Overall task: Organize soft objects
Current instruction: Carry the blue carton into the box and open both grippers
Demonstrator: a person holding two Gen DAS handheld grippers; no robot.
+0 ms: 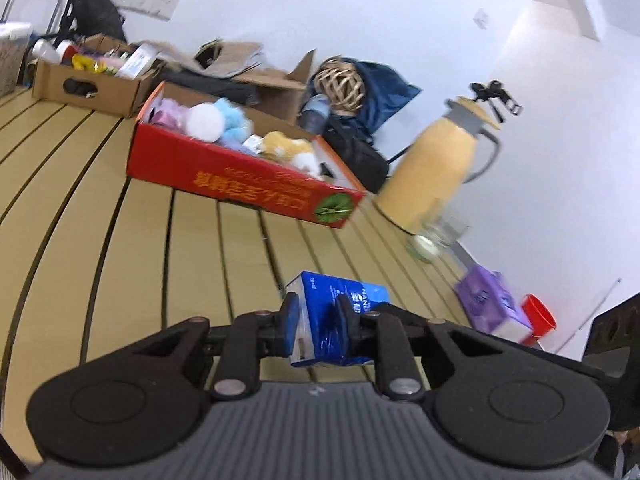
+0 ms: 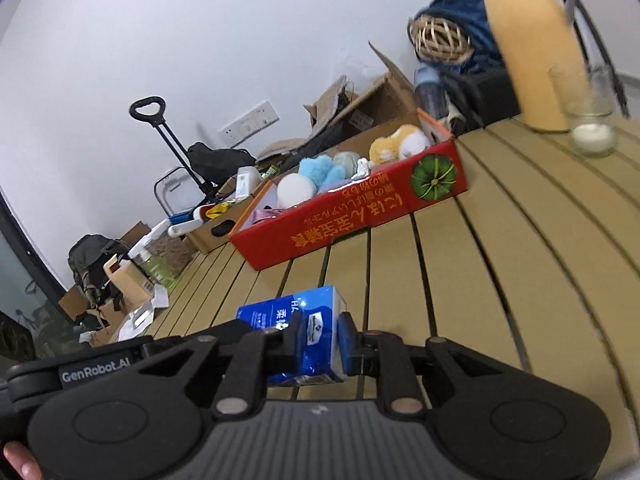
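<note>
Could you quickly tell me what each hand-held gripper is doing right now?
Left hand-held gripper: closed on a blue tissue pack.
Right hand-held gripper: closed on a blue tissue pack.

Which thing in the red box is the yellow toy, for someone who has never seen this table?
Find the slatted tan table, then the long red box with a green pumpkin printed on its side. The yellow toy lies at the pumpkin end, a fluffy yellow-and-white plush, unlike the white ball and light blue plush beside it.
</note>
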